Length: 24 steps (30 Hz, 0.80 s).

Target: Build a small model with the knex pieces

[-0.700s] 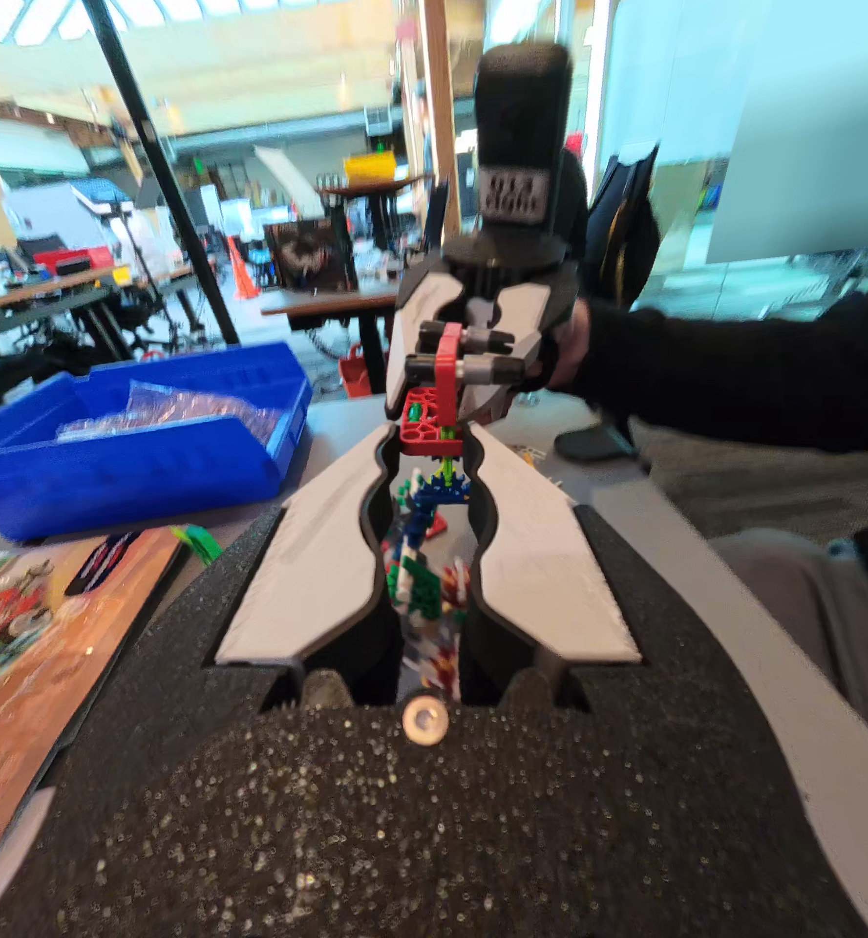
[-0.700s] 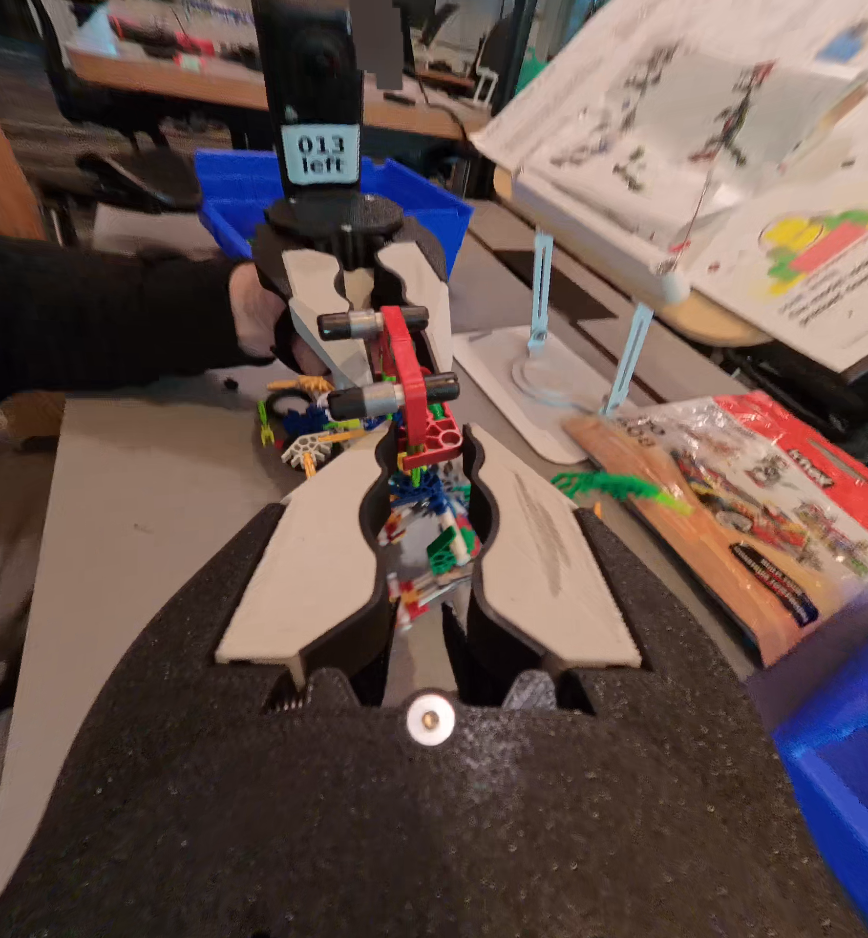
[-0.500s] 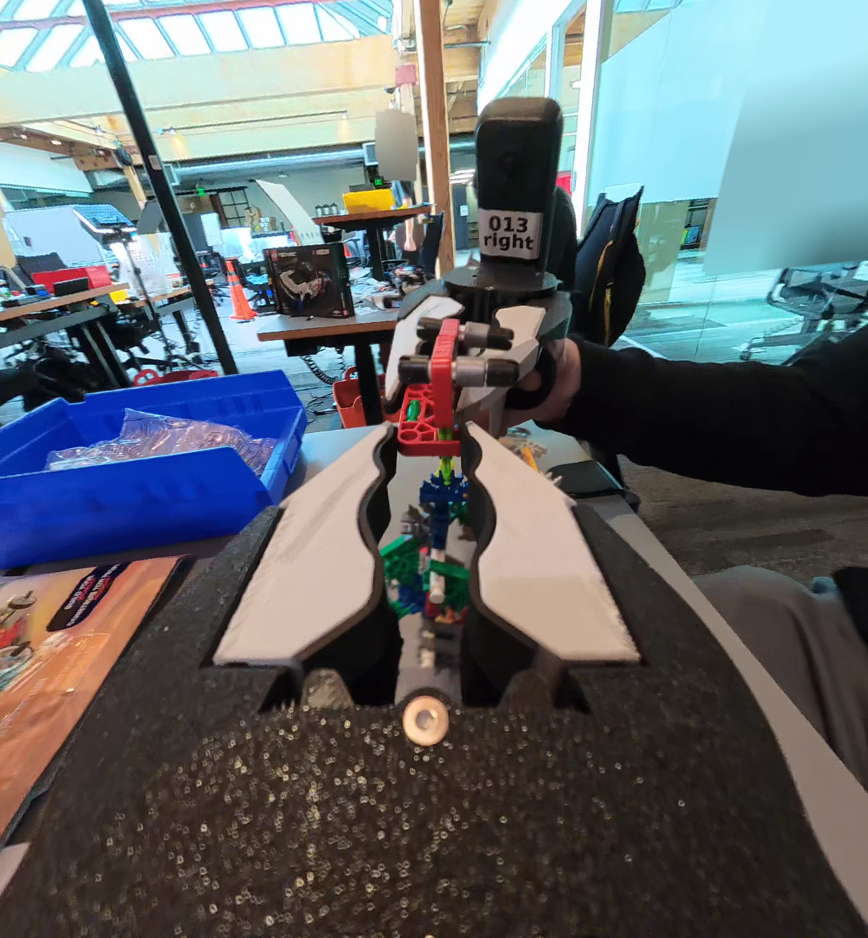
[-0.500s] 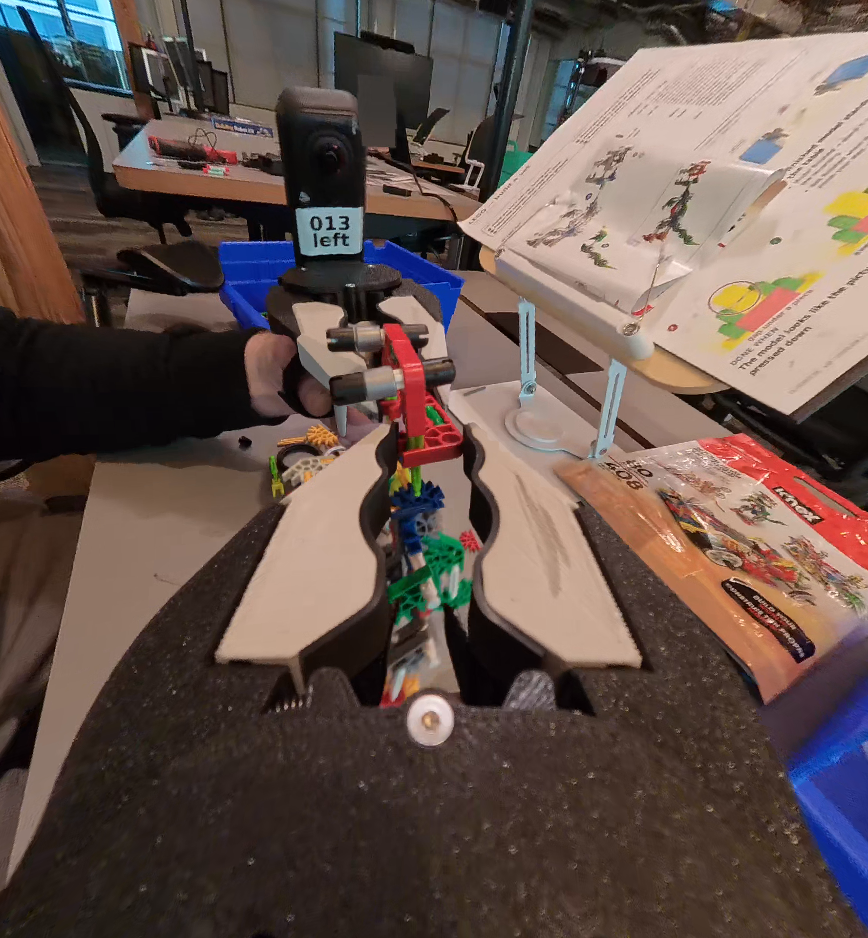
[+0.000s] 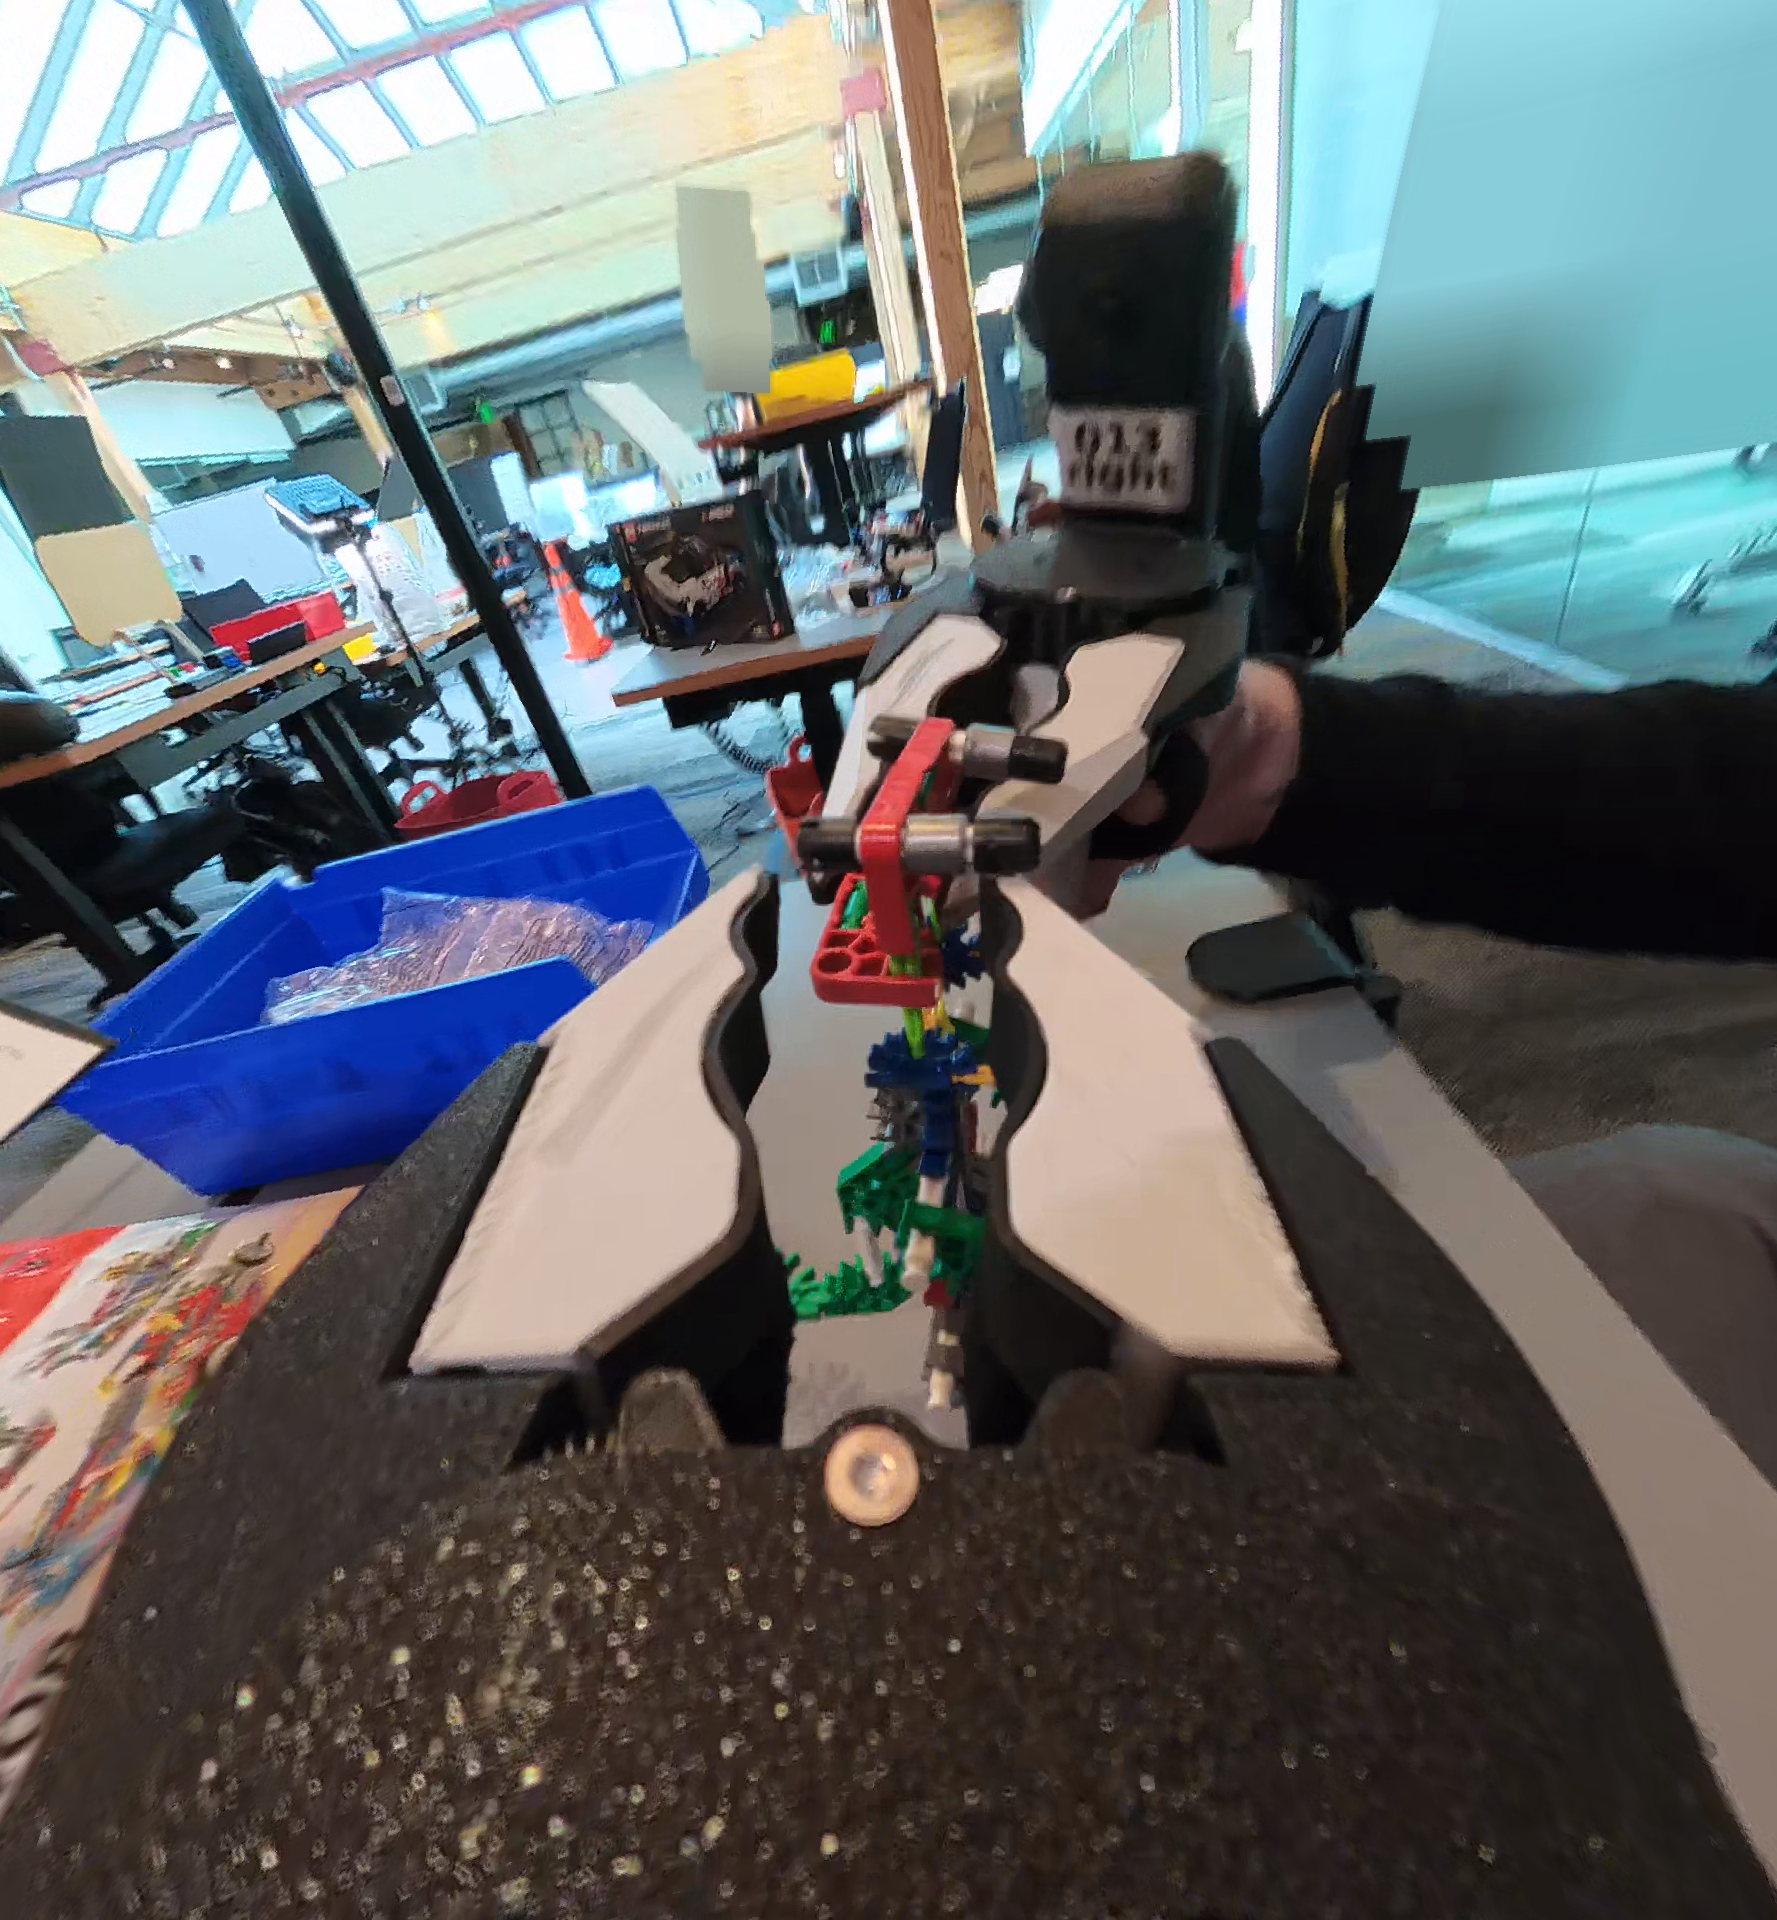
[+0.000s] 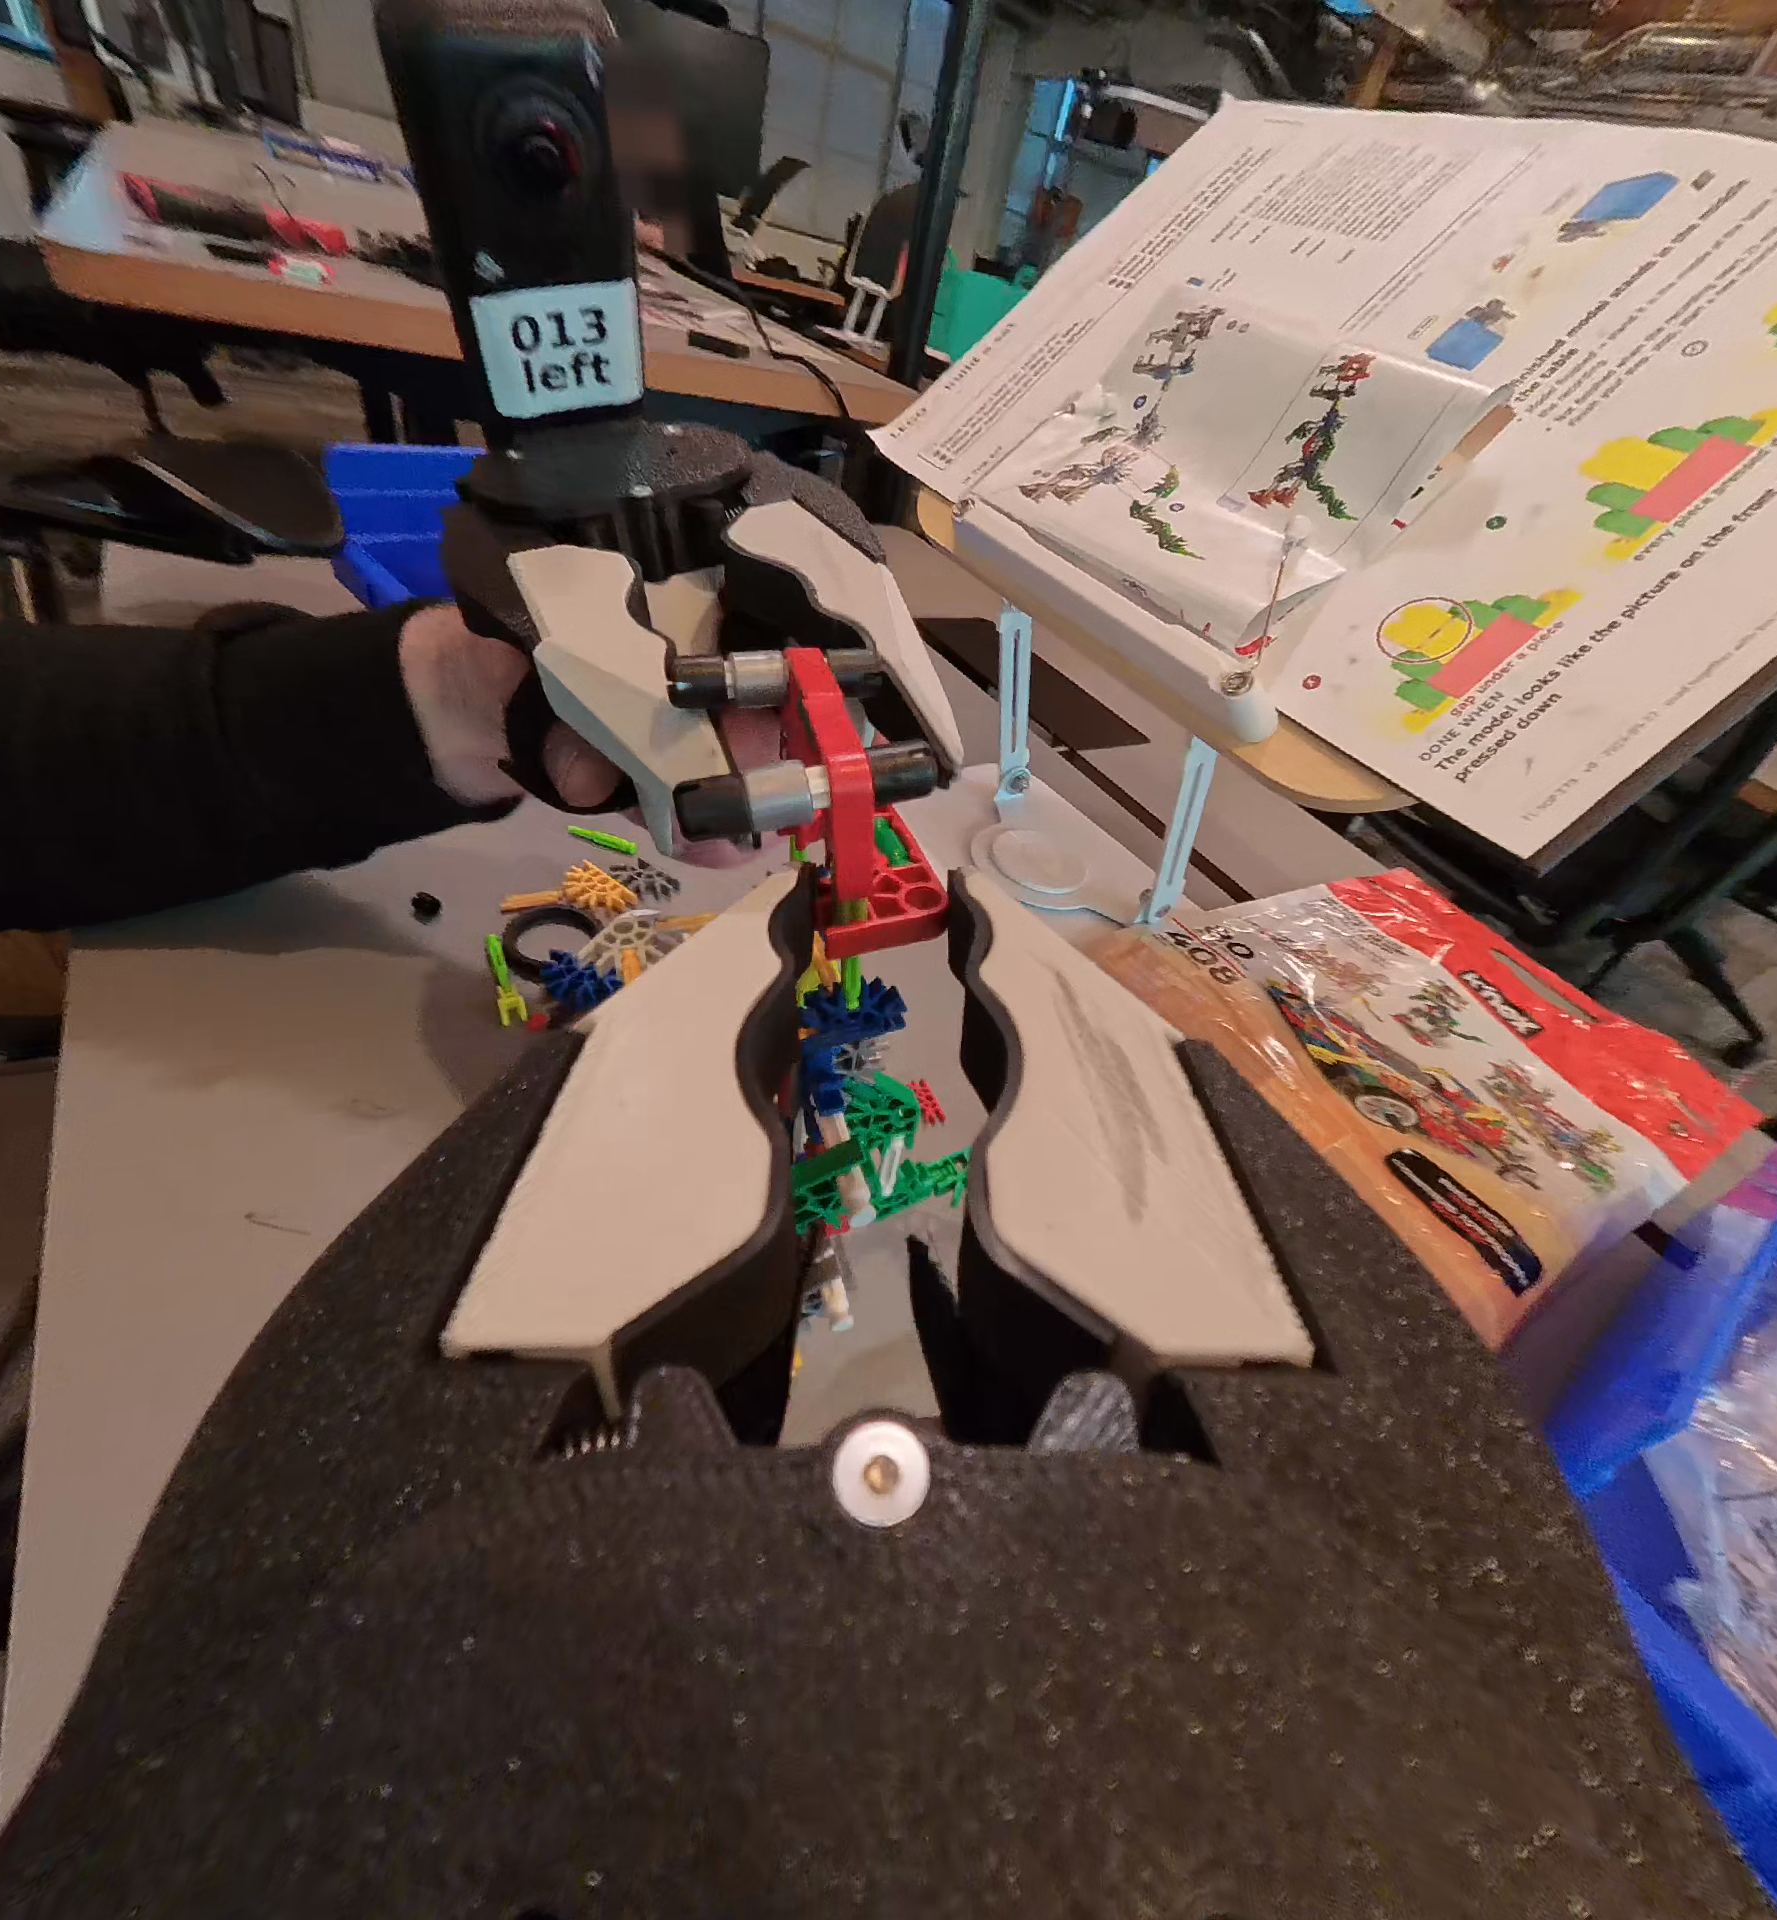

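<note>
Colourful rod-and-connector model (image 5: pixel 915 1091) upright between both tools, left tool (image 5: pixel 879 914) and right tool (image 6: pixel 873 883) each clamped on its red top piece (image 6: pixel 879 883)

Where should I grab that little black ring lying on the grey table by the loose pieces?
Pinch the small black rubber ring across its rim, with one finger in the hole, coming straight down from above. It lies flat on the grey table, so nothing sticks up to grab. Its far-left rim looks best: loose plastic connector pieces crowd its near and right sides.
</note>
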Available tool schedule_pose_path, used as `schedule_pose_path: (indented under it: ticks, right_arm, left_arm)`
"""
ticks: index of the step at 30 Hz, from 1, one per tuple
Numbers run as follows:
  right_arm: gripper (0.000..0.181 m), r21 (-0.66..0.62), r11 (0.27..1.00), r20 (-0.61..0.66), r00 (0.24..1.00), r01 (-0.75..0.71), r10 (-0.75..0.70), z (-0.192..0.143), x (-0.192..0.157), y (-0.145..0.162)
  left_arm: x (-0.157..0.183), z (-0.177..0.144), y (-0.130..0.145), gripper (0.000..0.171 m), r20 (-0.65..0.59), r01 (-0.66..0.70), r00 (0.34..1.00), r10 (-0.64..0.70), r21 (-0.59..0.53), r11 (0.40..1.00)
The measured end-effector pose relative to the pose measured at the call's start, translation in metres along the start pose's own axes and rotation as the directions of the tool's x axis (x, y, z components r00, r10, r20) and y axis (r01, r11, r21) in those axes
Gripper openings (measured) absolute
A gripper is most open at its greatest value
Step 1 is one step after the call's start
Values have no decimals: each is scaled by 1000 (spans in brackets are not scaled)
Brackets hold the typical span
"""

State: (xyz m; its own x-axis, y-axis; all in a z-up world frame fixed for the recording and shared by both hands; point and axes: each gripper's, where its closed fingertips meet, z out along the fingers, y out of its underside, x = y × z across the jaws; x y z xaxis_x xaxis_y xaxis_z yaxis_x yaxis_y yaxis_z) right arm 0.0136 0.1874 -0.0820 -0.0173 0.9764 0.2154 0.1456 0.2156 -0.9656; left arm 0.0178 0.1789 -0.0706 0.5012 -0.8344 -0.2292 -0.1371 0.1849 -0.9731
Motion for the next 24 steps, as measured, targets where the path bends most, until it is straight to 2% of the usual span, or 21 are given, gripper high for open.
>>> schedule_pose_path:
  ticks: [3, 7, 10, 11, 15, 20, 23, 24]
  right_arm:
    - [22, -44, 998, -53, 997, 47, -49, 2, -4, -2]
    - [22, -87, 995, -134, 988, 59, -70, 3, -3, -2]
    - [23, -140, 985, -200, 972, 99, -126, 3, -2, -1]
    - [23, -165, 979, -216, 964, 122, -157, 3, -2, 1]
    - [22, -162, 979, -212, 964, 124, -157, 8, -7, 3]
    - [23, -155, 979, -211, 964, 132, -163, 8, -8, 3]
    - [22, -151, 976, -205, 962, 154, -183, 8, -12, 1]
    - [22, -156, 974, -209, 958, 165, -196, 7, -12, 1]
  left_arm:
    - [-2, -7, 7, 41, 21, -61, 998, 63, -101, 993]
    - [-5, -22, 0, 46, 54, -145, 986, 157, -179, 973]
    - [-1, -22, 1, 43, 53, -278, 950, 308, -312, 909]
    - [1, -21, 1, 49, 40, -299, 942, 333, -346, 889]
    - [3, -23, -4, 48, -4, -346, 924, 382, -434, 832]
    - [13, -15, -9, 34, -67, -394, 908, 413, -469, 791]
    - [14, -10, -3, 10, -123, -409, 906, 406, -507, 759]
    - [15, -8, -4, 9, -140, -404, 910, 389, -502, 765]
